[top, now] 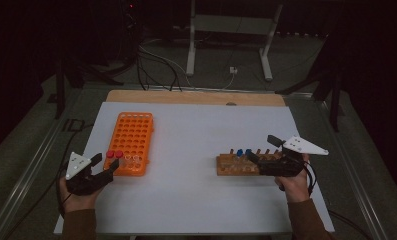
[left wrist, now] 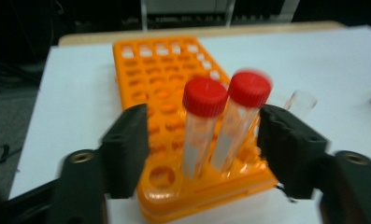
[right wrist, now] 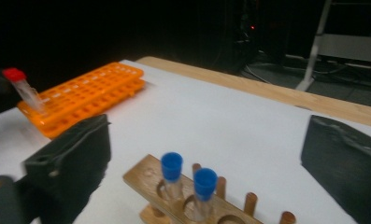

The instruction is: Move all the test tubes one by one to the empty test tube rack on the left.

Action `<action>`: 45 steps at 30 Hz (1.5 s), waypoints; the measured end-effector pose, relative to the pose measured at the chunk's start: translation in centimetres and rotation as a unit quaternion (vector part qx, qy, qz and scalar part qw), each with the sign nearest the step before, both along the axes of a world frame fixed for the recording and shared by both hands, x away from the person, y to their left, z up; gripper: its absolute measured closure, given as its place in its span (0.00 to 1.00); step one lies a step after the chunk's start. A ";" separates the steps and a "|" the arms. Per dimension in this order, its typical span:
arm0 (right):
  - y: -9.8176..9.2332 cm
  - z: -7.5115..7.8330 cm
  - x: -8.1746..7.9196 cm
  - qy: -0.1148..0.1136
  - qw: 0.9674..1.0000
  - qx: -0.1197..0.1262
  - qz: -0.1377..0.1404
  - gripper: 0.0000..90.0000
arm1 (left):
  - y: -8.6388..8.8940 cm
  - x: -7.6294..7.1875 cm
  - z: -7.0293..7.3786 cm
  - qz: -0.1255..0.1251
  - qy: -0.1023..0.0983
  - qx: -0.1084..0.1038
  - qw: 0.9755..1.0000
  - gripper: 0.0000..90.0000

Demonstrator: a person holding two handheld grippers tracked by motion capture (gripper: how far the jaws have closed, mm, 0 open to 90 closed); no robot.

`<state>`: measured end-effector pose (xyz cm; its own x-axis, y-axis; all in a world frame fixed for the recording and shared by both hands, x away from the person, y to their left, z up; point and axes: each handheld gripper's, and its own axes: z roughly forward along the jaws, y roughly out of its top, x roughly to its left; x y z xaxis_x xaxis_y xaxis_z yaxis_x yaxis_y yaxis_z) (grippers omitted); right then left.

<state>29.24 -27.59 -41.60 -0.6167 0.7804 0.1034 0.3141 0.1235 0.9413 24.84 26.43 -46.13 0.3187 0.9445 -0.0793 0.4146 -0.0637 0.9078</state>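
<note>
Your left gripper [left wrist: 204,154] sits at the near end of the orange rack [left wrist: 164,84], jaws apart, with two red-capped tubes [left wrist: 220,126] standing between them in the rack's front holes; pads clear of both. A capless tube [left wrist: 301,103] stands just right of them (slightly blurred). Your right gripper [right wrist: 206,163] has its jaws wide apart, gripping nothing, either side of the wooden rack [right wrist: 148,179]. Two blue-capped tubes [right wrist: 189,179] stand in that rack. In the high view the racks are well apart on the white table [top: 196,130].
</note>
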 end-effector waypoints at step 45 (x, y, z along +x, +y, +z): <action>2.0 -4.7 1.6 0.055 0.994 -0.088 0.026 0.84 | -8.3 0.0 3.2 -0.096 -0.047 -0.014 0.994 0.01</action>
